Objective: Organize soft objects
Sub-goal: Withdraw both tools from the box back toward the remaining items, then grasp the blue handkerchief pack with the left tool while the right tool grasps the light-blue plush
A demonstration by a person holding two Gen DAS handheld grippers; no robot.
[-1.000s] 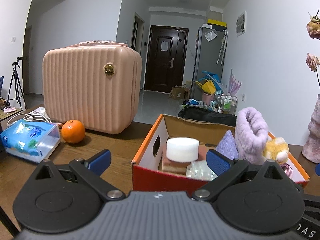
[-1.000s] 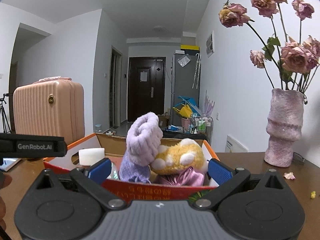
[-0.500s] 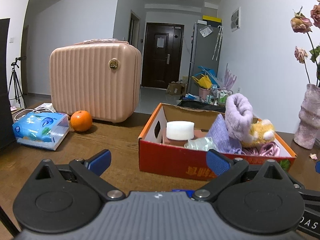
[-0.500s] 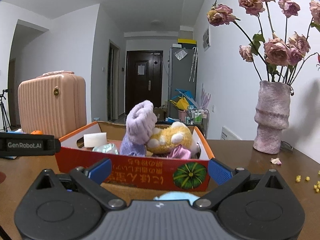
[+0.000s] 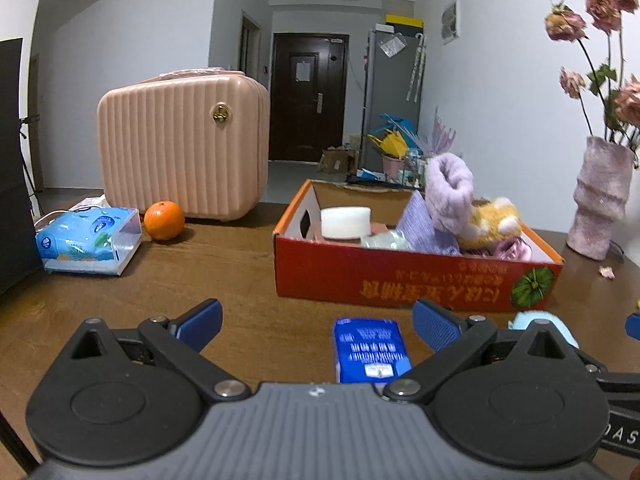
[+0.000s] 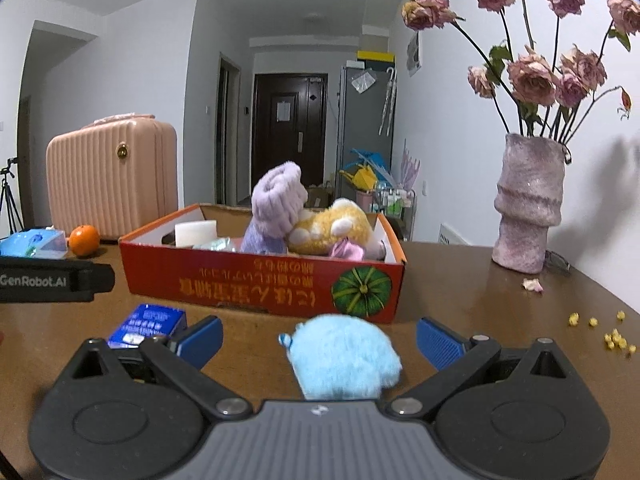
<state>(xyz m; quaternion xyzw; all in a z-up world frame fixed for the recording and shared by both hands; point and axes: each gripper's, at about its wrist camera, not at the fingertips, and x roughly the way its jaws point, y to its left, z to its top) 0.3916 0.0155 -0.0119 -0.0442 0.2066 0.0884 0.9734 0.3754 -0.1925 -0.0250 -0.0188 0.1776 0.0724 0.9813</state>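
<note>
An orange cardboard box (image 5: 400, 280) (image 6: 260, 284) on the wooden table holds a purple fluffy item (image 5: 448, 184) (image 6: 276, 200), a yellow plush toy (image 5: 488, 220) (image 6: 332, 228), a pink cloth and a white round block (image 5: 346, 222). A light-blue fluffy toy (image 6: 340, 356) lies on the table in front of the box, between my open right gripper's (image 6: 318, 334) fingers. A small blue tissue packet (image 5: 370, 350) (image 6: 148, 324) lies in front of my open, empty left gripper (image 5: 316, 320).
A pink ribbed suitcase (image 5: 184, 148), an orange (image 5: 164, 220) and a blue tissue pack (image 5: 88, 240) stand at the left. A pink vase (image 6: 528, 204) with dried roses stands at the right; petals and yellow crumbs (image 6: 612, 336) lie near it.
Both grippers have pulled back from the box towards the table's near side. The blue tissue packet and the light-blue fluffy toy have come into view in front of them.
</note>
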